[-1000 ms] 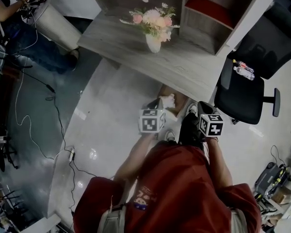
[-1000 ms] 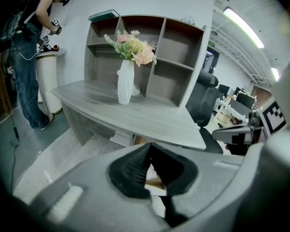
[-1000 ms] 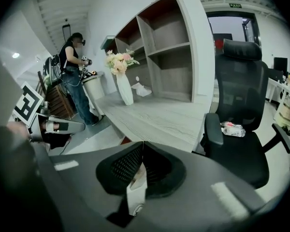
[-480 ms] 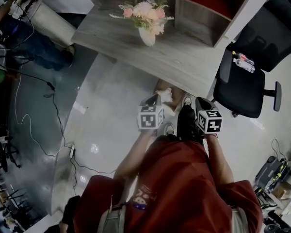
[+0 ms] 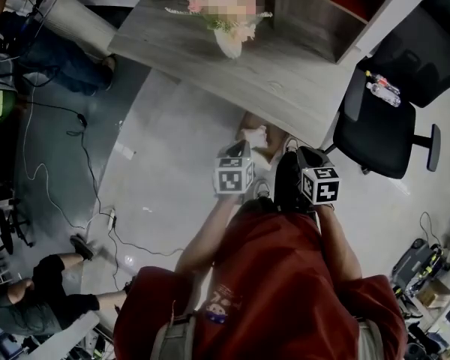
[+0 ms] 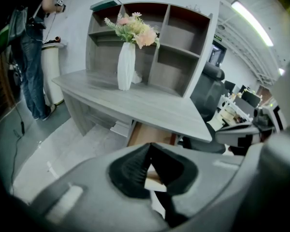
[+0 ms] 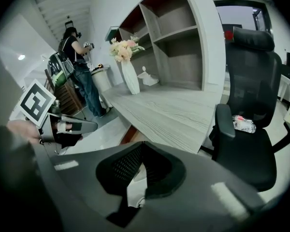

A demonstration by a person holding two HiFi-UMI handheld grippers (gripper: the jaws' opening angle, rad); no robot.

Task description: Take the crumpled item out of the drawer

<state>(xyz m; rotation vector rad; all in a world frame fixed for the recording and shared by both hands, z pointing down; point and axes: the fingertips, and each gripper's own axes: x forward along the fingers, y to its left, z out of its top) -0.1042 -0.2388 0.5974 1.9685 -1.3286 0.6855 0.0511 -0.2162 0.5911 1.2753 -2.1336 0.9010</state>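
- The left gripper [image 6: 149, 148] has its 2 jaws pressed tip to tip with nothing between them. It points down toward the open drawer [image 5: 276, 142] under the desk [image 5: 285, 81].
- The right gripper [image 7: 141, 146] is closed and empty too, held just beside the left one.
- The crumpled item [image 5: 255, 136], white, lies in the drawer, near the left gripper's tip.
- An office chair [image 5: 382, 126] stands right of the desk, with 1 bottle [image 5: 381, 88] on its seat.

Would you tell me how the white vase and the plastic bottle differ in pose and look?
The vase stands upright on the desk; the bottle lies on its side on the black chair. The vase is white and holds flowers; the bottle is clear.
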